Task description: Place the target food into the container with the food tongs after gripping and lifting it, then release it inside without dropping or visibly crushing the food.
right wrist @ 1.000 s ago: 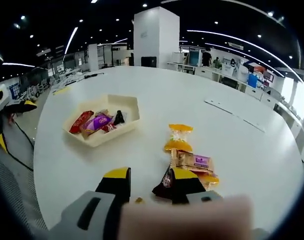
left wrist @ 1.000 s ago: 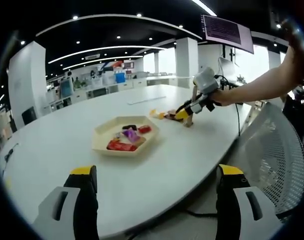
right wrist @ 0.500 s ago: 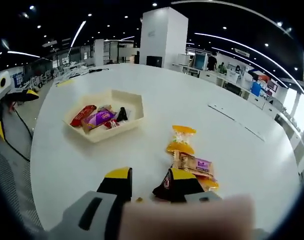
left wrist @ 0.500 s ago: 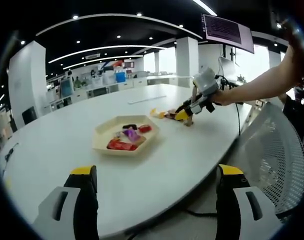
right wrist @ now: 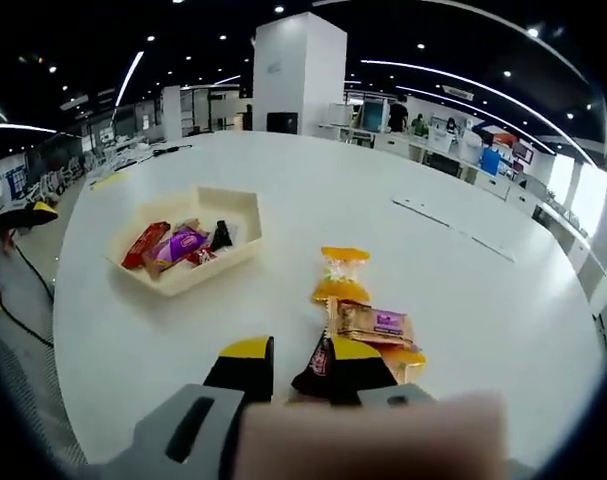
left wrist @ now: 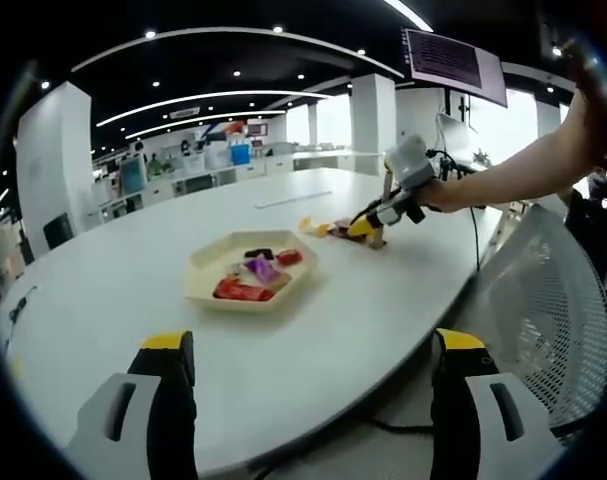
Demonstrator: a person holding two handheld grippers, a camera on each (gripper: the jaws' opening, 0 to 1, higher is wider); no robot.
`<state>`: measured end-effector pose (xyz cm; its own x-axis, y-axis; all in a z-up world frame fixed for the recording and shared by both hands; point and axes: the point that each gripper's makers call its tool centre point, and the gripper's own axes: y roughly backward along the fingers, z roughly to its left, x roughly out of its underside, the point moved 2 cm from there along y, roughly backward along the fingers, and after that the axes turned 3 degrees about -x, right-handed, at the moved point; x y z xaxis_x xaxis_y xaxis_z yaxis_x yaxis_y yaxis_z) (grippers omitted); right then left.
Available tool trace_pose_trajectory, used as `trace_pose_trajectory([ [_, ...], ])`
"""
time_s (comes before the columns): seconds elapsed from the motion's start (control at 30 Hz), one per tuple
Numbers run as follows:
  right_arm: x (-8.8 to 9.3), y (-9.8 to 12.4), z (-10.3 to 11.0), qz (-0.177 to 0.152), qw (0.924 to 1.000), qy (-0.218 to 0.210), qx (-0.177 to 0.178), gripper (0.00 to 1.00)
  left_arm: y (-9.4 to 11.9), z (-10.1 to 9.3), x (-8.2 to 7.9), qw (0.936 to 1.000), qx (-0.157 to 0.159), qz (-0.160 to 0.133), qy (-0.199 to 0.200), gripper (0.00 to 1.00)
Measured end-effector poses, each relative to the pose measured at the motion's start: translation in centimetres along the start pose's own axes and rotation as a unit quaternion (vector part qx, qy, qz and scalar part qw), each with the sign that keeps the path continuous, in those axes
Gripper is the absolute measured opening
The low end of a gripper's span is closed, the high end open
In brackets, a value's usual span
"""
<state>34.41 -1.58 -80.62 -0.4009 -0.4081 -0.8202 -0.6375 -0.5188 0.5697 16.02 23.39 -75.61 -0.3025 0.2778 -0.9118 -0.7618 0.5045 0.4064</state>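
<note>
While the left hand-held gripper (left wrist: 308, 400) hung released, the right hand-held gripper (right wrist: 301, 362) pinched a dark snack packet (right wrist: 317, 362) on the table (right wrist: 283, 215); lifting toward the hexagonal tray (right wrist: 245, 238) remained.

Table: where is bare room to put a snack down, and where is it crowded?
The table is bare beyond the loose snacks, toward the far strips, and between the tray and the near edge. It is crowded around the snacks at the right claw and inside the tray.
</note>
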Motion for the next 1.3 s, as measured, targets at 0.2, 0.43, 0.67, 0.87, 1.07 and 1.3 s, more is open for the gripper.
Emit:
trace_pose_trajectory([
  [0.2, 0.2, 0.5, -0.2, 0.001, 0.9999, -0.015, 0.0, 0.2, 0.0, 0.1, 0.0, 1.0, -0.001, -0.001, 0.0, 0.96],
  [0.43, -1.4, 1.5, -0.3, -0.014, 0.9997, -0.022, -0.006, 0.2, 0.0, 0.1, -0.1, 1.0, -0.001, -0.004, 0.0, 0.97],
  [0.67, -3.7, 2.5, -0.6, -0.026, 0.9995, -0.015, -0.002, 0.2, 0.0, 0.1, -0.2, 1.0, -0.003, -0.008, 0.0, 0.96],
  [0.87, -5.2, 3.0, -0.6, -0.033, 0.9994, -0.006, 0.0, 0.21, 0.0, 0.2, -0.2, 0.9999, -0.004, -0.01, 0.0, 0.97],
  [1.07, -6.4, 3.3, -0.4, -0.034, 0.9994, 0.007, 0.0, 0.21, 0.1, 0.2, -0.3, 0.9999, -0.005, -0.011, -0.001, 0.98],
  [1.3, -8.8, 4.0, -0.7, -0.044, 0.999, 0.006, 0.006, 0.21, 0.1, 0.2, -0.4, 0.9999, -0.006, -0.014, -0.001, 0.98],
])
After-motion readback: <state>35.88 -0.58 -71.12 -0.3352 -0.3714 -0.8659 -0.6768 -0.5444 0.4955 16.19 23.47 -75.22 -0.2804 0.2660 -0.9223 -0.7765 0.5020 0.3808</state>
